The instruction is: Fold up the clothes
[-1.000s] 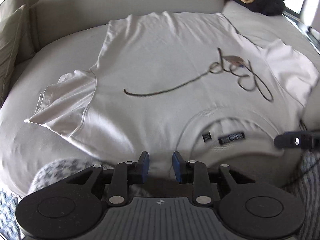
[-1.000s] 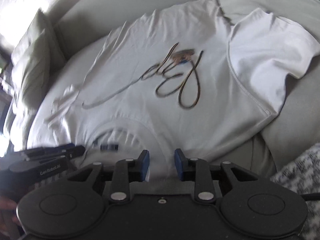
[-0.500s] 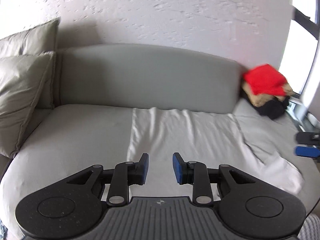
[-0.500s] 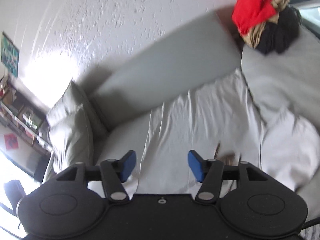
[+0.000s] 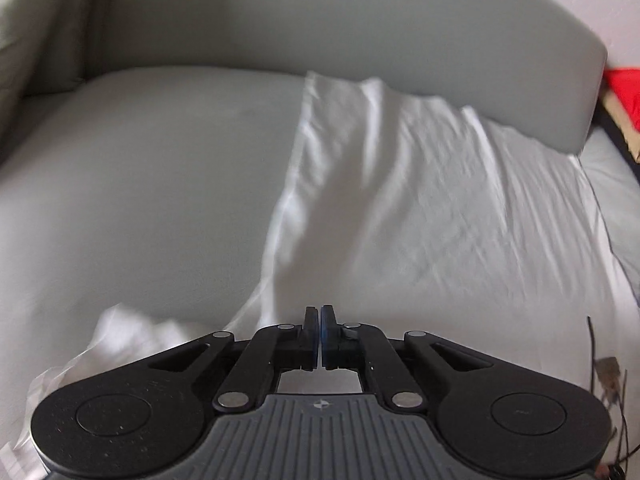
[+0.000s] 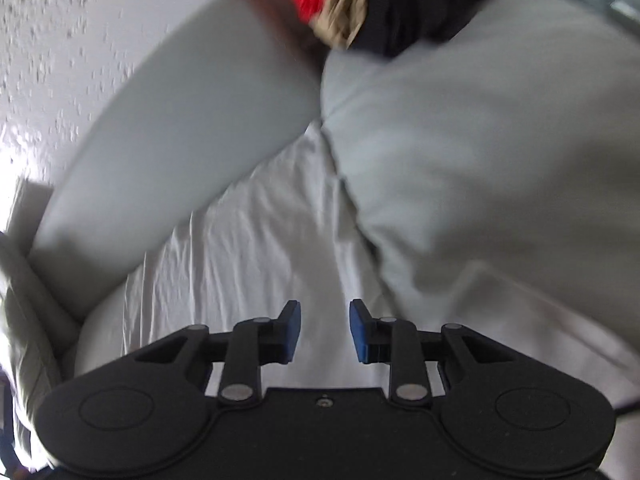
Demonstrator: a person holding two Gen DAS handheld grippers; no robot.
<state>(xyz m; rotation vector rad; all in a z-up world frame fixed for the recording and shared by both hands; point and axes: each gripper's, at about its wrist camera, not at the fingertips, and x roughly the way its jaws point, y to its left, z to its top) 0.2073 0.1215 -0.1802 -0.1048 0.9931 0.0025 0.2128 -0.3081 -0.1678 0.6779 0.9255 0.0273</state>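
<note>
A white T-shirt (image 5: 420, 208) lies spread on the grey sofa seat, hem toward the backrest; its dark script print (image 5: 608, 376) shows at the right edge. My left gripper (image 5: 321, 332) is shut over the shirt's left side, near the sleeve (image 5: 120, 336); whether cloth is between the pads is hidden. In the right wrist view the shirt (image 6: 240, 248) runs up to the backrest. My right gripper (image 6: 325, 332) is open and empty above the shirt's right part, beside a grey cushion (image 6: 480, 160).
A pile of red, tan and black clothes (image 6: 372, 4) sits at the sofa's far right end, also visible in the left wrist view (image 5: 624, 96). The sofa backrest (image 5: 320, 20) curves behind. A pillow (image 6: 24, 320) lies at the left end.
Both grippers swung from the collar end up and then down toward the shirt's body. The left jaws closed from a small gap to shut. The right jaws opened, then narrowed somewhat.
</note>
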